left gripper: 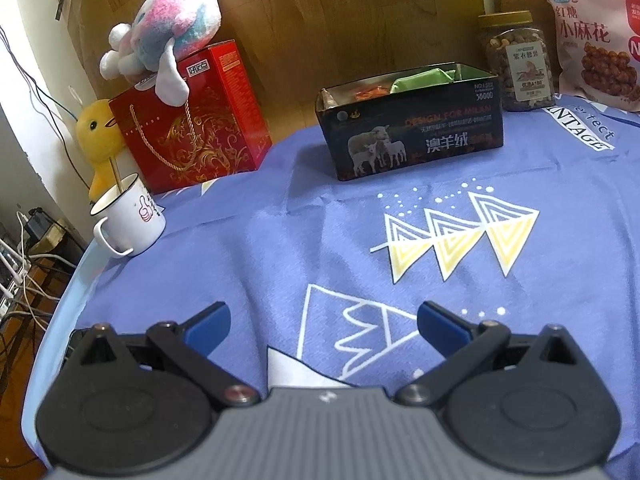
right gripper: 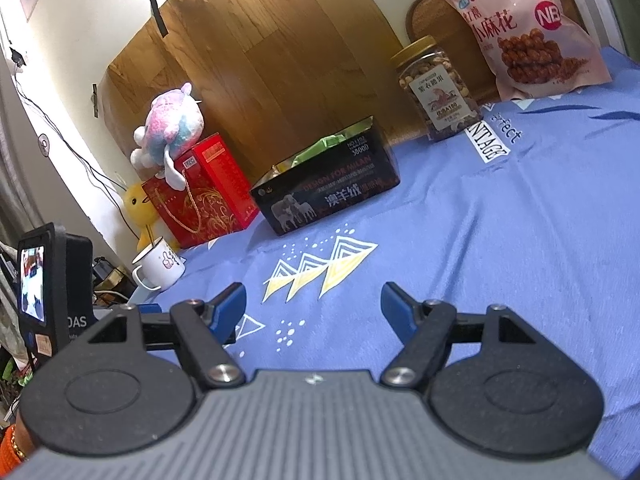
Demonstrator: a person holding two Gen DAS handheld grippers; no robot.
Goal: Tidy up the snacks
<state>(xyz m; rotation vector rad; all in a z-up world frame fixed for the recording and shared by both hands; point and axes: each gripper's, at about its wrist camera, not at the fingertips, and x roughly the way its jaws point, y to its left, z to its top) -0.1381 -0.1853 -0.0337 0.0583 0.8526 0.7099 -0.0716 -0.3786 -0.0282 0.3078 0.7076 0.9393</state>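
Note:
A black open box (left gripper: 416, 136) with sheep printed on its side stands on the blue cloth (left gripper: 280, 248); green and orange snack packets (left gripper: 424, 77) lie inside. It also shows in the right wrist view (right gripper: 328, 192). A clear jar of nuts (left gripper: 518, 62) (right gripper: 438, 88) and a pink snack bag (left gripper: 596, 36) (right gripper: 532, 28) stand to its right at the back. My left gripper (left gripper: 324, 316) is open and empty, low over the cloth, well short of the box. My right gripper (right gripper: 314, 300) is open and empty too.
A red gift box (left gripper: 192, 120) with a plush toy (left gripper: 160, 40) on top stands at the back left, beside a yellow duck toy (left gripper: 98, 136) and a white mug (left gripper: 128, 216). A wooden board (left gripper: 320, 20) backs the table. The table's left edge (left gripper: 68, 300) drops to cables.

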